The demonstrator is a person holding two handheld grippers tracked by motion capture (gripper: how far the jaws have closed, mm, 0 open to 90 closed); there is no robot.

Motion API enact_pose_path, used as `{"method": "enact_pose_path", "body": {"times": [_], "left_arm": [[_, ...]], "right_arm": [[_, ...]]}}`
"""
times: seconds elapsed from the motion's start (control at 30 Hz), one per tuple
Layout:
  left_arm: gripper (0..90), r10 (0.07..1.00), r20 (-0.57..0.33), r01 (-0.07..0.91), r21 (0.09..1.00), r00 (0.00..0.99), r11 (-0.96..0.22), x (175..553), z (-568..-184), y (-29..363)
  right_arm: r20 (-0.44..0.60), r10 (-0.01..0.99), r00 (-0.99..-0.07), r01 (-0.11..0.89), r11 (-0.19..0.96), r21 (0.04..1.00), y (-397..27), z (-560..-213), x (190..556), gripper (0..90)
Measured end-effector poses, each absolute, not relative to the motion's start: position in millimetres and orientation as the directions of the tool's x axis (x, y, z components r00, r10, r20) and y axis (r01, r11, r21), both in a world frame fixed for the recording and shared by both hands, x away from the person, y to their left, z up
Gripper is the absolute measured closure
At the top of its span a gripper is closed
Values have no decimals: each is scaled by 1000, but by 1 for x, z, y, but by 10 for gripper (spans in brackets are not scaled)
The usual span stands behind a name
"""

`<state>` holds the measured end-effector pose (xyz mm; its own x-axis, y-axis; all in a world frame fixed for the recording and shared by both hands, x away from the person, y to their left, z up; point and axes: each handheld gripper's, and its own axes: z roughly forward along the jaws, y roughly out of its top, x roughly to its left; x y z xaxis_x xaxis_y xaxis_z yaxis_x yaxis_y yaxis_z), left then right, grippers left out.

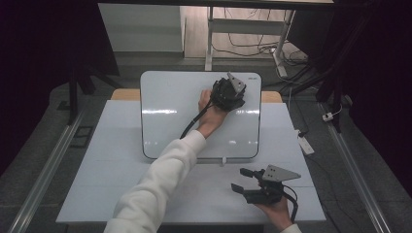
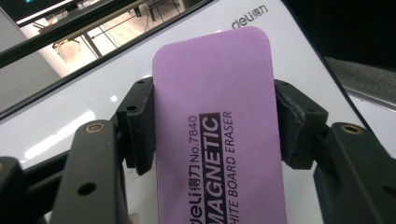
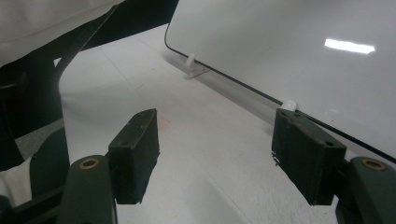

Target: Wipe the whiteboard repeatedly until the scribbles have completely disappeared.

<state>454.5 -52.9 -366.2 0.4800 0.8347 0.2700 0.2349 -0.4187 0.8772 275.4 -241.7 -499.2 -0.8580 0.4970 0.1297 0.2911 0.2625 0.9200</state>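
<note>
- The left hand-held gripper (image 2: 212,135) is clamped on a purple magnetic whiteboard eraser (image 2: 219,116); both black pads press the eraser's long sides.
- In the high view this left hand-held gripper (image 1: 232,92) sits over the upper right part of the whiteboard (image 1: 170,111), with the white-sleeved forearm (image 1: 160,179) reaching across from the bottom.
- The eraser's far end points toward the board's top right corner, near the printed brand mark (image 2: 243,17).
- The right hand-held gripper (image 3: 215,158) has its jaws apart with nothing between them, only white counter (image 3: 201,140) below.
- In the high view the right hand-held gripper (image 1: 243,180) hangs over the counter (image 1: 97,184) near its front right corner, just off the whiteboard's lower edge.
- The board leans on small white clips (image 3: 190,60) along its lower edge.
</note>
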Motion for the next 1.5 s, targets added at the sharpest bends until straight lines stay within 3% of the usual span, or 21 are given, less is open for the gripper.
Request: {"method": "enact_pose_path", "body": {"times": [0.47,0.9,1.07,1.37,1.5], "left_arm": [[395,888,225,273,896,401,-351,461,-349,-7],[395,773,307,216,844,555,-490,443,-380,-81],[395,812,280,240,861,512,-448,448,-370,-58],[394,923,203,303,903,326,-305,462,-341,36],[394,925,229,293,901,304,-320,460,-346,40]], "right_arm": [[131,499,-856,294,263,919,-242,-499,274,315],[130,498,-857,292,262,920,-243,-500,275,315],[128,497,-858,292,266,919,-242,-499,274,315],[127,497,-859,290,265,920,-242,-499,274,315],[128,493,-860,289,266,919,-240,-499,275,315]]}}
